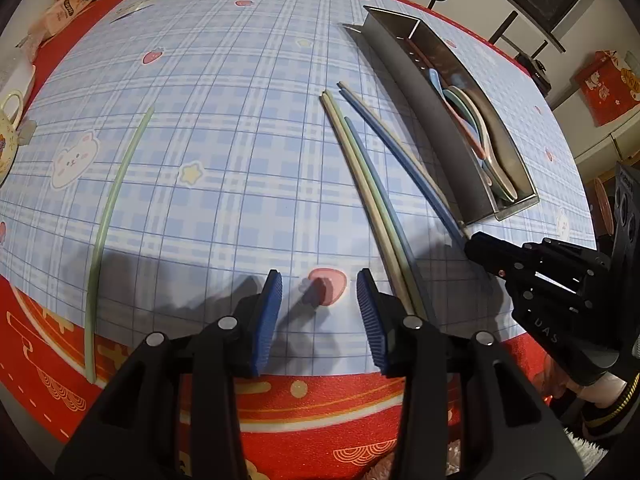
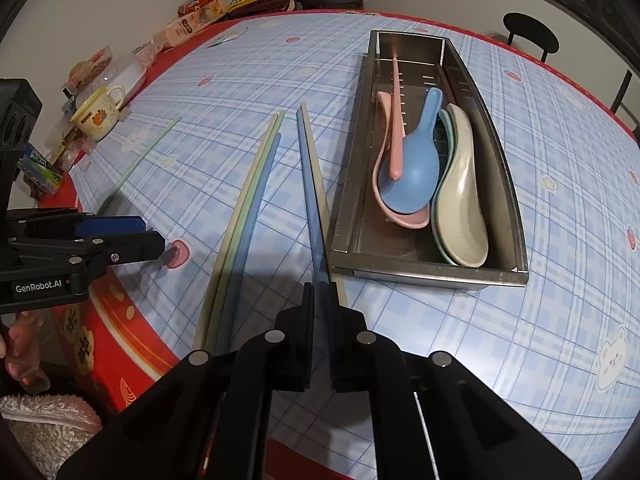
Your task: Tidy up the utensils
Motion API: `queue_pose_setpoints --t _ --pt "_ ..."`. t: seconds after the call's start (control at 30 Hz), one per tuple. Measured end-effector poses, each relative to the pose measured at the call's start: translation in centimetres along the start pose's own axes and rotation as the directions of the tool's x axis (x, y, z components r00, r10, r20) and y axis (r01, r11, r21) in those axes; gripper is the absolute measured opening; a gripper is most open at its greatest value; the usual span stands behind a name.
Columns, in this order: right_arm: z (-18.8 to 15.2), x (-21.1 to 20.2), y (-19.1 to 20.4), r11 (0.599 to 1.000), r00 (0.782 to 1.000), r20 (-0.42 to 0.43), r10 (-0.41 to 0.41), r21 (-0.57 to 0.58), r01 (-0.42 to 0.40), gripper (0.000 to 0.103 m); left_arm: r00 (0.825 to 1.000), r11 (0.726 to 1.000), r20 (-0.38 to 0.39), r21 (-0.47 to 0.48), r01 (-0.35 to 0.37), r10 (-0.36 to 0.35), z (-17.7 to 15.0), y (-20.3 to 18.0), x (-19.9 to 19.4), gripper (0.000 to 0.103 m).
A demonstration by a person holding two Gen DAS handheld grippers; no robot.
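A steel utensil tray (image 2: pixel 344 200) (image 1: pixel 424 120) lies on the blue plaid cloth and holds pink, blue, green and cream spoons (image 2: pixel 412 172) and a pink chopstick (image 2: pixel 396 116). My right gripper (image 2: pixel 321 292) (image 1: pixel 474 242) is shut on a blue chopstick (image 2: pixel 310 184) (image 1: pixel 400 148) just left of the tray; a cream chopstick (image 2: pixel 320 184) lies beside it. Three chopsticks, cream, green and blue (image 2: pixel 244 216) (image 1: pixel 372 196), lie further left. A lone green chopstick (image 1: pixel 108 216) (image 2: pixel 140 156) lies far left. My left gripper (image 1: pixel 319 286) (image 2: pixel 158 240) is open and empty over the near table edge.
A yellow mug (image 2: pixel 100 116) and snack packets (image 2: pixel 208 8) crowd the far left edge of the table. A red tablecloth (image 1: pixel 320 412) borders the plaid cloth. A black chair (image 2: pixel 530 34) stands beyond the table.
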State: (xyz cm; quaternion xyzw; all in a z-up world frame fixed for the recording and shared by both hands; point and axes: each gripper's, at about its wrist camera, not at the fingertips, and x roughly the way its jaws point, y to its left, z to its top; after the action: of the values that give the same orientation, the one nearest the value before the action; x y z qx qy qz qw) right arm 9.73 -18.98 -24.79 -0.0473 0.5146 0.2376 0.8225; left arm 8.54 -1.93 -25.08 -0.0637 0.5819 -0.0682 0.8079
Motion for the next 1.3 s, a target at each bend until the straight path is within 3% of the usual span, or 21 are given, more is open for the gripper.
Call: queue_pose_setpoints --t 0.23,0.83,1.07,1.3 --pt "0.1 -1.1 -0.3 1.000 0.999 0.032 0.001 0.023 -0.002 0.007 1.000 1.000 0.000 0.000 -0.001 0.001 0.1 0.2 -0.1 0.041" --pt "-0.3 0.3 -0.9 0.999 0.999 -0.018 -0.040 0.006 0.040 0.010 1.000 1.000 -0.008 -0.005 0.008 -0.008 -0.3 0.6 -0.3 0.041" --pt "-0.9 -0.2 -1.4 0.999 0.999 -0.036 0.005 0.047 -0.003 0.008 1.000 0.999 0.001 0.032 0.027 -0.027 1.1 -0.9 0.5 0.045" --pt "-1.6 -0.5 -1.7 0.998 1.000 -0.022 0.013 0.059 -0.012 0.008 1.000 0.994 -0.004 0.109 -0.015 0.015 2.1 -3.2 2.5 0.048"
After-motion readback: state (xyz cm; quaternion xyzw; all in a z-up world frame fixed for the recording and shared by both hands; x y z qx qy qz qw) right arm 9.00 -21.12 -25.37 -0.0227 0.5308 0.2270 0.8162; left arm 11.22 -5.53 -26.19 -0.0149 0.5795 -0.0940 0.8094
